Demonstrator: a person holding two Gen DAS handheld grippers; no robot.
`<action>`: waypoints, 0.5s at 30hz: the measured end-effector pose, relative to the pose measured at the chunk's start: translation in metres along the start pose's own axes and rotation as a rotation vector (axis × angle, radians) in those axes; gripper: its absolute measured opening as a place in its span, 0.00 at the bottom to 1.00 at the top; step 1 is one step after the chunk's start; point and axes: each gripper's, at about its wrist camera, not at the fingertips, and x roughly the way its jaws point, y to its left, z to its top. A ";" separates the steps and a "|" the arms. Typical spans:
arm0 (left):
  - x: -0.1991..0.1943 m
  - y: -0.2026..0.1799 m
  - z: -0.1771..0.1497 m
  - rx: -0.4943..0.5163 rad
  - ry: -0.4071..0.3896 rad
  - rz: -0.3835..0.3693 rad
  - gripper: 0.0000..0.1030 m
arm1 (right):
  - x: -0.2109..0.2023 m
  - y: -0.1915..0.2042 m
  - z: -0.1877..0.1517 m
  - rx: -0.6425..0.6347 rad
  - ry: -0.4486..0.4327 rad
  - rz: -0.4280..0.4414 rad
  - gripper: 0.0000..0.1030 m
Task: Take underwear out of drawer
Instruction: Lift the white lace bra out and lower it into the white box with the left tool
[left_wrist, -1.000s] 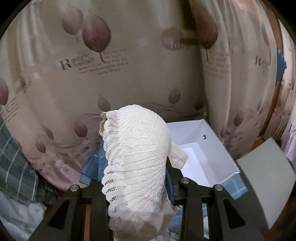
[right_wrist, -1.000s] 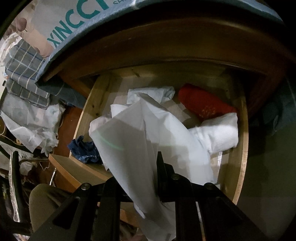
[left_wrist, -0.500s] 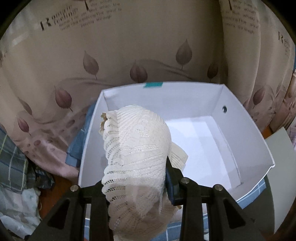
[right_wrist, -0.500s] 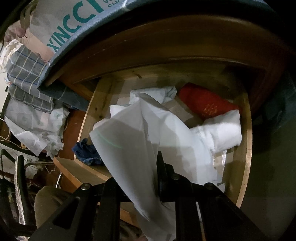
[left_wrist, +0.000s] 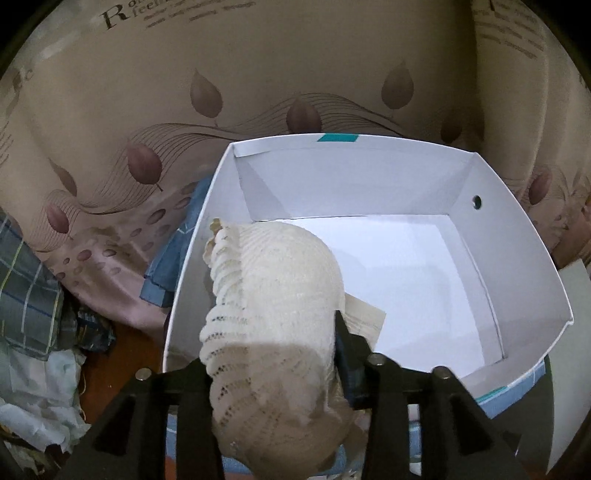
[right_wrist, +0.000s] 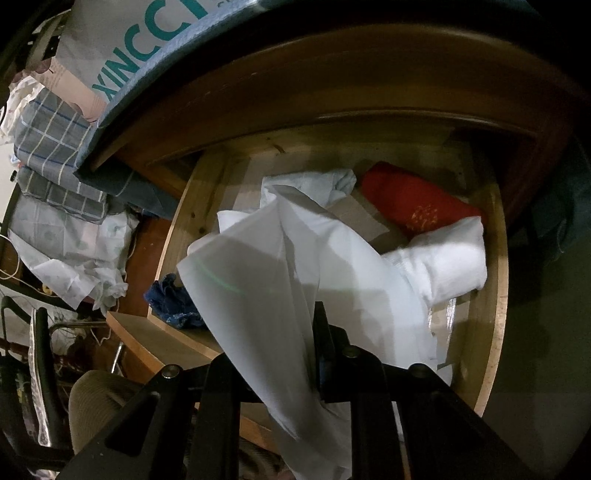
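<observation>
My left gripper has a cream lace underwear bunched up between its two black fingers. Its jaws are opening, and the lace piece still sits between them, draped over the tips. I cannot tell if the pads still press on it, because the cloth hides them. Just past the lace is a white cardboard box. The lace hangs over the near left corner of that box. The box floor is bare and white, and there is a small round hole in its right wall. A bit of teal tape sits on the far rim. Behind the box hangs a beige curtain with brown leaves and some printed words. To the left of the box lies a blue cloth, and farther left a checked cloth.

My right gripper is pressed together, pinching a thin white underwear that hangs down out of it. Past it is the open wooden drawer. In the drawer I see a red garment at the far right, a white folded garment near it, and a pale crumpled one at the far side. A dark blue cloth lies at the drawer's left edge. Checked bedding is piled at the far left.
</observation>
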 end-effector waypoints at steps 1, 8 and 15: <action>0.000 0.000 0.000 -0.001 -0.001 0.004 0.44 | 0.000 0.000 0.000 -0.001 0.002 0.000 0.15; -0.003 -0.008 0.003 0.041 -0.012 0.078 0.59 | -0.001 0.001 -0.001 -0.002 0.003 -0.001 0.15; -0.031 -0.003 0.010 0.025 -0.080 0.063 0.64 | -0.001 0.001 -0.001 -0.003 0.002 -0.003 0.15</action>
